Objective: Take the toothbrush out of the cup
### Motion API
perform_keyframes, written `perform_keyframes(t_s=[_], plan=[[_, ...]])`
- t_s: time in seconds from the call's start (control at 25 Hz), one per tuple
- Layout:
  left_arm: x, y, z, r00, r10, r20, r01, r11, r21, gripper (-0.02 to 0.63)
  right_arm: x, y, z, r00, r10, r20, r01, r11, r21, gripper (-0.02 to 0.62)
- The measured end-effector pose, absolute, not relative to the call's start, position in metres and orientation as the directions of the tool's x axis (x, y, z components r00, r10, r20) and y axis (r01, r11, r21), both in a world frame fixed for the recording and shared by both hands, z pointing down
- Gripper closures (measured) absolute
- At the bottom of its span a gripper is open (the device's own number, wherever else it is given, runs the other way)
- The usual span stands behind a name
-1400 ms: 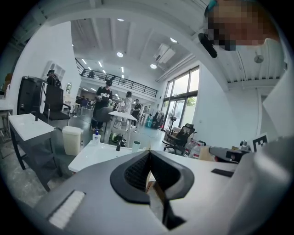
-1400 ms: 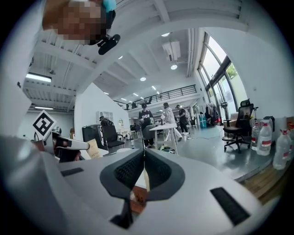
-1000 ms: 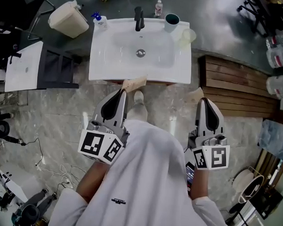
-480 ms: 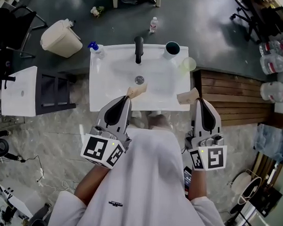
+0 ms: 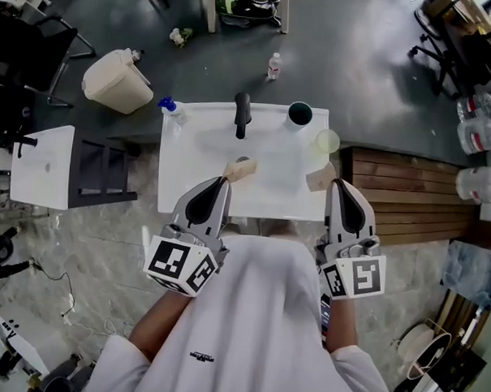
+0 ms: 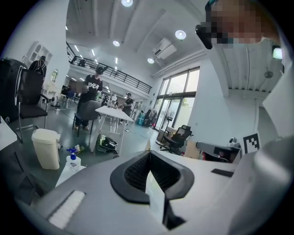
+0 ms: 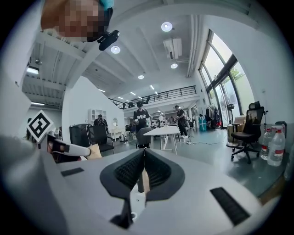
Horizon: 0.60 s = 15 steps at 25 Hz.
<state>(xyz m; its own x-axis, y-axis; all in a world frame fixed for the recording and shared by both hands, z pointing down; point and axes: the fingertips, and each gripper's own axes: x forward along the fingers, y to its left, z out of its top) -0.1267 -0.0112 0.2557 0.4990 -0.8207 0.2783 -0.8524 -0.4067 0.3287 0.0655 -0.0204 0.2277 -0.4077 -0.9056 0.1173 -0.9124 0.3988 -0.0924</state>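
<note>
A white sink (image 5: 197,189) with a black tap (image 5: 242,115) stands ahead of me in the head view. A dark cup (image 5: 299,114) sits on the sink's back right corner, with a pale translucent cup (image 5: 327,141) just right of it. No toothbrush can be made out at this size. My left gripper (image 5: 237,171) hangs over the sink's front middle, my right gripper (image 5: 319,177) over its front right edge. Each has its jaws pressed together with nothing between them. Both gripper views look out level across the room, past shut jaws.
A blue-capped pump bottle (image 5: 170,108) stands on the sink's back left corner and also shows as the pump bottle (image 6: 71,159) low on the left. A beige bin (image 5: 116,80), a white side table (image 5: 42,166), a wooden bench (image 5: 408,194) and a floor bottle (image 5: 274,66) surround the sink.
The sink has slid down the head view toward me. Both grippers, earlier short of its front edge, now reach over the basin. Their jaws have stayed together.
</note>
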Motion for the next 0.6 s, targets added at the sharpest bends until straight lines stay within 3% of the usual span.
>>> perform_keyframes(t_s=[0.6], plan=[[-0.1, -0.054, 0.262, 0.486, -0.823, 0.294, -0.858, -0.385, 0.339, 0.6, 0.081, -0.101, 0.221, -0.422, -0.904, 0.063, -0.906, 0.418, -0.068, 0.589]])
